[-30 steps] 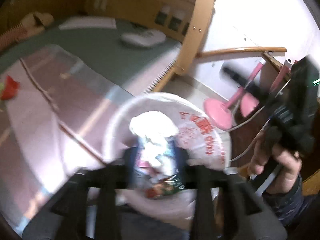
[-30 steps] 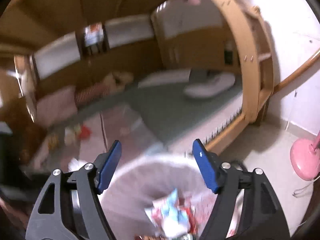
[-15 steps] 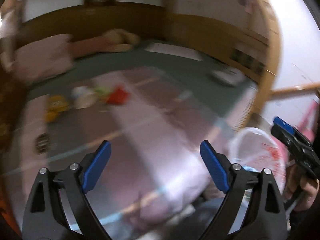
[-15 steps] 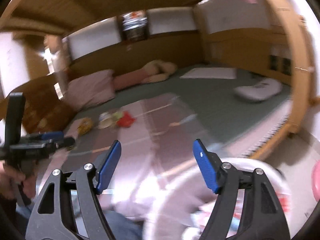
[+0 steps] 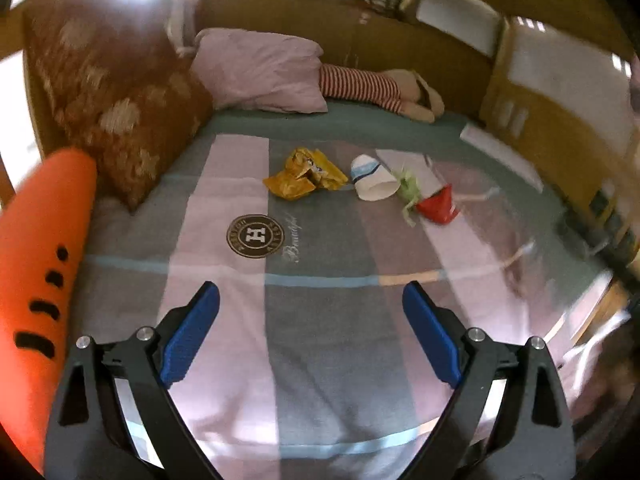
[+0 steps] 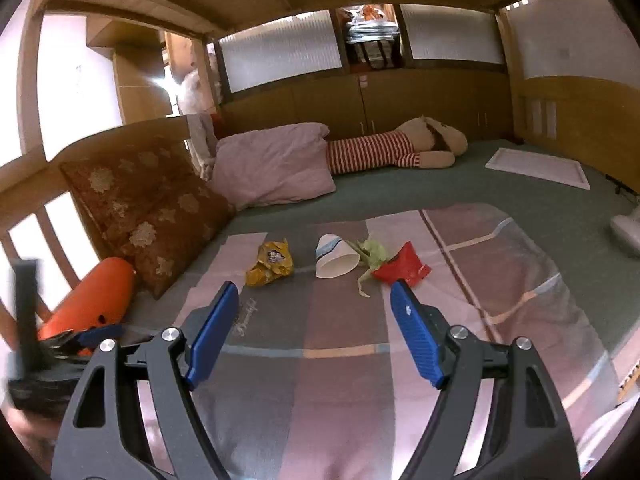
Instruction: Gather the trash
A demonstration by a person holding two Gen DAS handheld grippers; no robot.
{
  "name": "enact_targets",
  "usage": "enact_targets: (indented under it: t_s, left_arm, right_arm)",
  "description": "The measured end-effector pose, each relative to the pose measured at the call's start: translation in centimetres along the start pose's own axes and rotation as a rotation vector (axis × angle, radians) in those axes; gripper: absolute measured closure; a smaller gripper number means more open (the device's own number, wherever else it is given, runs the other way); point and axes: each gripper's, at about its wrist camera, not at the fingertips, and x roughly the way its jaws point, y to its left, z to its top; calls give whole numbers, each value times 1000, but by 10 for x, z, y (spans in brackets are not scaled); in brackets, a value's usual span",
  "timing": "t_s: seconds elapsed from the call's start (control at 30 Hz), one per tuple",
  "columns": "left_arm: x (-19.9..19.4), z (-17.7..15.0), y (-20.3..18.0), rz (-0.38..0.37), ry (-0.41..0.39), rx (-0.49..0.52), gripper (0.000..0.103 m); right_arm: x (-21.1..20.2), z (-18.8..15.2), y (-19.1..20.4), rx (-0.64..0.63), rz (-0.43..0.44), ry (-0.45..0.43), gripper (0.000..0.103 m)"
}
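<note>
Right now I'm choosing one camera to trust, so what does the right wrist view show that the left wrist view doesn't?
Right only: the left tongs at its left edge.
Left only: the round H logo on the blanket.
Both: yellow wrapper, paper cup, green scrap, red cup, pink pillow, striped plush, orange toy.

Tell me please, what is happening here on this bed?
A person is collecting trash with a gripper in each hand. Both the left gripper and the right gripper are open and empty, pointing at litter on the blanket: a yellow wrapper, a white paper cup, a green scrap and a red wrapper. None is touched yet.
</note>
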Motion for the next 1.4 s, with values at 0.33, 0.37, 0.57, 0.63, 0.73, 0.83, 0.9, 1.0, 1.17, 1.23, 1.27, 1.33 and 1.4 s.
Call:
enact_targets:
  t_s: [0.33,0.37,0.57,0.63,0.73,0.83,0.9,1.0,1.17,1.23,1.27,1.33,1.4]
  left_arm:
    - [2,-4,-4,0,12,-21,11]
    - [2,-5,-5,1,12,-16,11]
    - [4,-7,-5,12,20,-10,11]
    - [5,-7,-5,10,24,-14,11]
    - [9,-2,-6,12,25,-1,11]
    - [23,14,-8,13,27,16,11]
    - [37,27,-12,25,14,50,11]
    - [72,43,-15,48,17,91,11]
    - [138,60,-3,87,43,88,11]
    - [164,67,3,88,58,79,11]
    - [173,71,4,93,60,79,11]
    - [194,80,3,96,54,93,12]
    - [213,87,-1,98,46,133,12]
  right_arm:
    - [7,-10,-8,20,0,81,26]
    - [8,-10,-8,22,-1,80,26]
    - [13,-10,-6,14,-1,82,26]
    - [12,-10,-7,16,-2,79,26]
    - [18,-8,-13,33,-20,72,26]
    - [38,2,-29,92,-58,74,26]
    - [57,10,-41,124,-91,76,26]
    - [96,19,-57,161,-149,96,26]
    - [159,16,-85,224,-211,152,26]
    - [185,12,-94,240,-232,171,26]
    - [199,10,-100,252,-235,189,26]
    - [218,12,-108,267,-237,192,26]
    - [233,14,-114,276,-252,192,26]
